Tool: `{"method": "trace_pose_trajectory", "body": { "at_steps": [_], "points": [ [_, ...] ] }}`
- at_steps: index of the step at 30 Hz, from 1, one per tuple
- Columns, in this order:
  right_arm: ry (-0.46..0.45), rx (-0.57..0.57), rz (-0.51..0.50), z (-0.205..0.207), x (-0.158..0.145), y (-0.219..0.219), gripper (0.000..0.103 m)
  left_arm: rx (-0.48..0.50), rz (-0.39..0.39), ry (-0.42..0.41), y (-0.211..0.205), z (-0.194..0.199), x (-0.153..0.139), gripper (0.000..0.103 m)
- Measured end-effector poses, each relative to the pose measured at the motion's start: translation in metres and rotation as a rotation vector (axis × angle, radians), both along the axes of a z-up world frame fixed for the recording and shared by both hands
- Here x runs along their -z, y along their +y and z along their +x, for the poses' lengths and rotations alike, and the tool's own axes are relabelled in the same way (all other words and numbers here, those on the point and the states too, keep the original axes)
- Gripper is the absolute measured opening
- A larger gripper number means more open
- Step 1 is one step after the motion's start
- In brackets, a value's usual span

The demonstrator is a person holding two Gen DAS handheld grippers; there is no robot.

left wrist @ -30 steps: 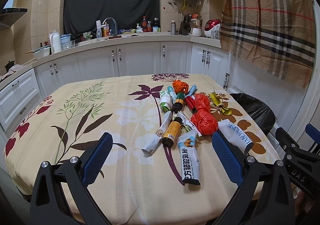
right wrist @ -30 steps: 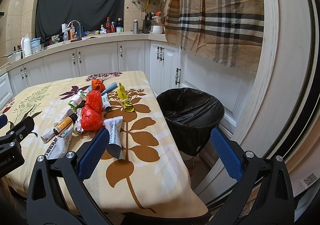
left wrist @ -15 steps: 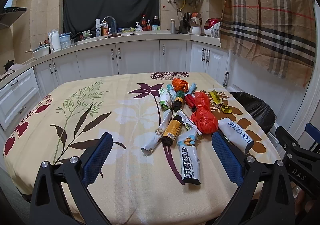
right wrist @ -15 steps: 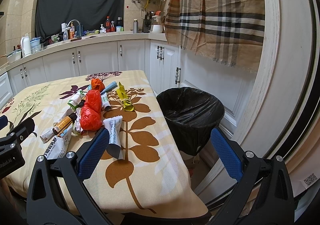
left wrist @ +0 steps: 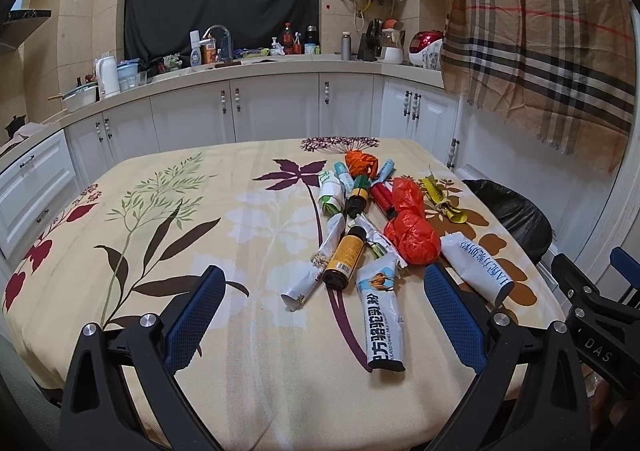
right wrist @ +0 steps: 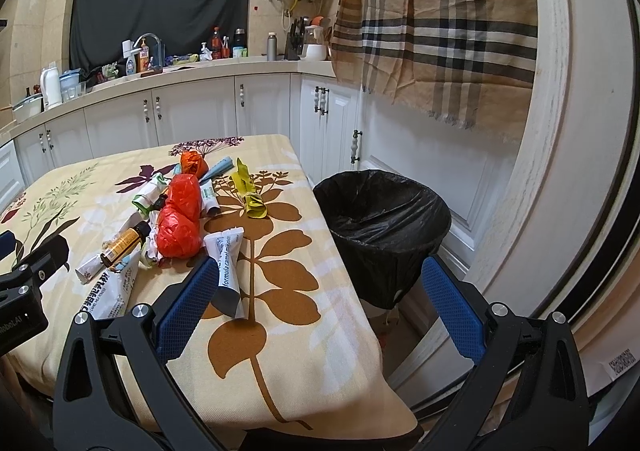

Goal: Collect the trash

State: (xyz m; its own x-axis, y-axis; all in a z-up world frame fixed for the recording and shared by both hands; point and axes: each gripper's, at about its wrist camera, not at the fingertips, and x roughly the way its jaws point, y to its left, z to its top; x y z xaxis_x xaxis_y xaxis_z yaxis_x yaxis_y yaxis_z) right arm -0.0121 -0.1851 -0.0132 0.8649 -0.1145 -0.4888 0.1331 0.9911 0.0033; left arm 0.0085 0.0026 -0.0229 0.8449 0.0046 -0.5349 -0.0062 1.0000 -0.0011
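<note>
A pile of trash lies on the table's right half: red plastic bags (left wrist: 412, 235), an orange-labelled bottle (left wrist: 346, 255), white pouches (left wrist: 382, 315) (left wrist: 478, 265), a yellow wrapper (left wrist: 442, 199). The pile also shows in the right wrist view, with the red bags (right wrist: 178, 227) and a white pouch (right wrist: 229, 267). A black-lined trash bin (right wrist: 382, 223) stands on the floor right of the table. My left gripper (left wrist: 324, 315) is open and empty, above the near table edge. My right gripper (right wrist: 316, 303) is open and empty, near the table's right corner.
The table wears a floral cloth (left wrist: 160, 219). White cabinets and a cluttered counter (left wrist: 248, 63) run along the back. A plaid cloth (right wrist: 436, 23) hangs over the right wall. The right gripper's body shows at the left view's right edge (left wrist: 592, 315).
The left wrist view has lifted slightly, so the pile sits a little lower and nearer. The right gripper has barely moved. Both grippers stay open.
</note>
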Motion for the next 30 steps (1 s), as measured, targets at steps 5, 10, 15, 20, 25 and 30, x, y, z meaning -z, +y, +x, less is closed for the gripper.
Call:
{"method": "trace_pose_trajectory", "body": {
  "at_steps": [5,10,15,20,25,30],
  "points": [
    [0.029,-0.014,0.001,0.009,0.007,0.0,0.099,-0.008,-0.009,0.054,0.007,0.012,0.005,0.097],
    [0.052,-0.029,-0.002,0.019,0.014,0.004,0.099,0.002,-0.036,0.113,0.011,0.021,0.012,0.096],
    [0.072,-0.043,-0.003,0.028,0.02,0.007,0.099,0.037,-0.029,0.138,0.003,0.025,0.019,0.096],
    [0.091,-0.046,-0.007,0.033,0.026,0.008,0.098,0.079,-0.017,0.164,-0.01,0.032,0.026,0.077],
    [0.098,-0.034,-0.001,0.033,0.028,0.002,0.098,0.123,-0.016,0.199,-0.02,0.037,0.034,0.067],
    [0.101,-0.043,0.011,0.033,0.028,0.001,0.097,0.187,-0.04,0.223,-0.025,0.037,0.037,0.032]
  ]
}}
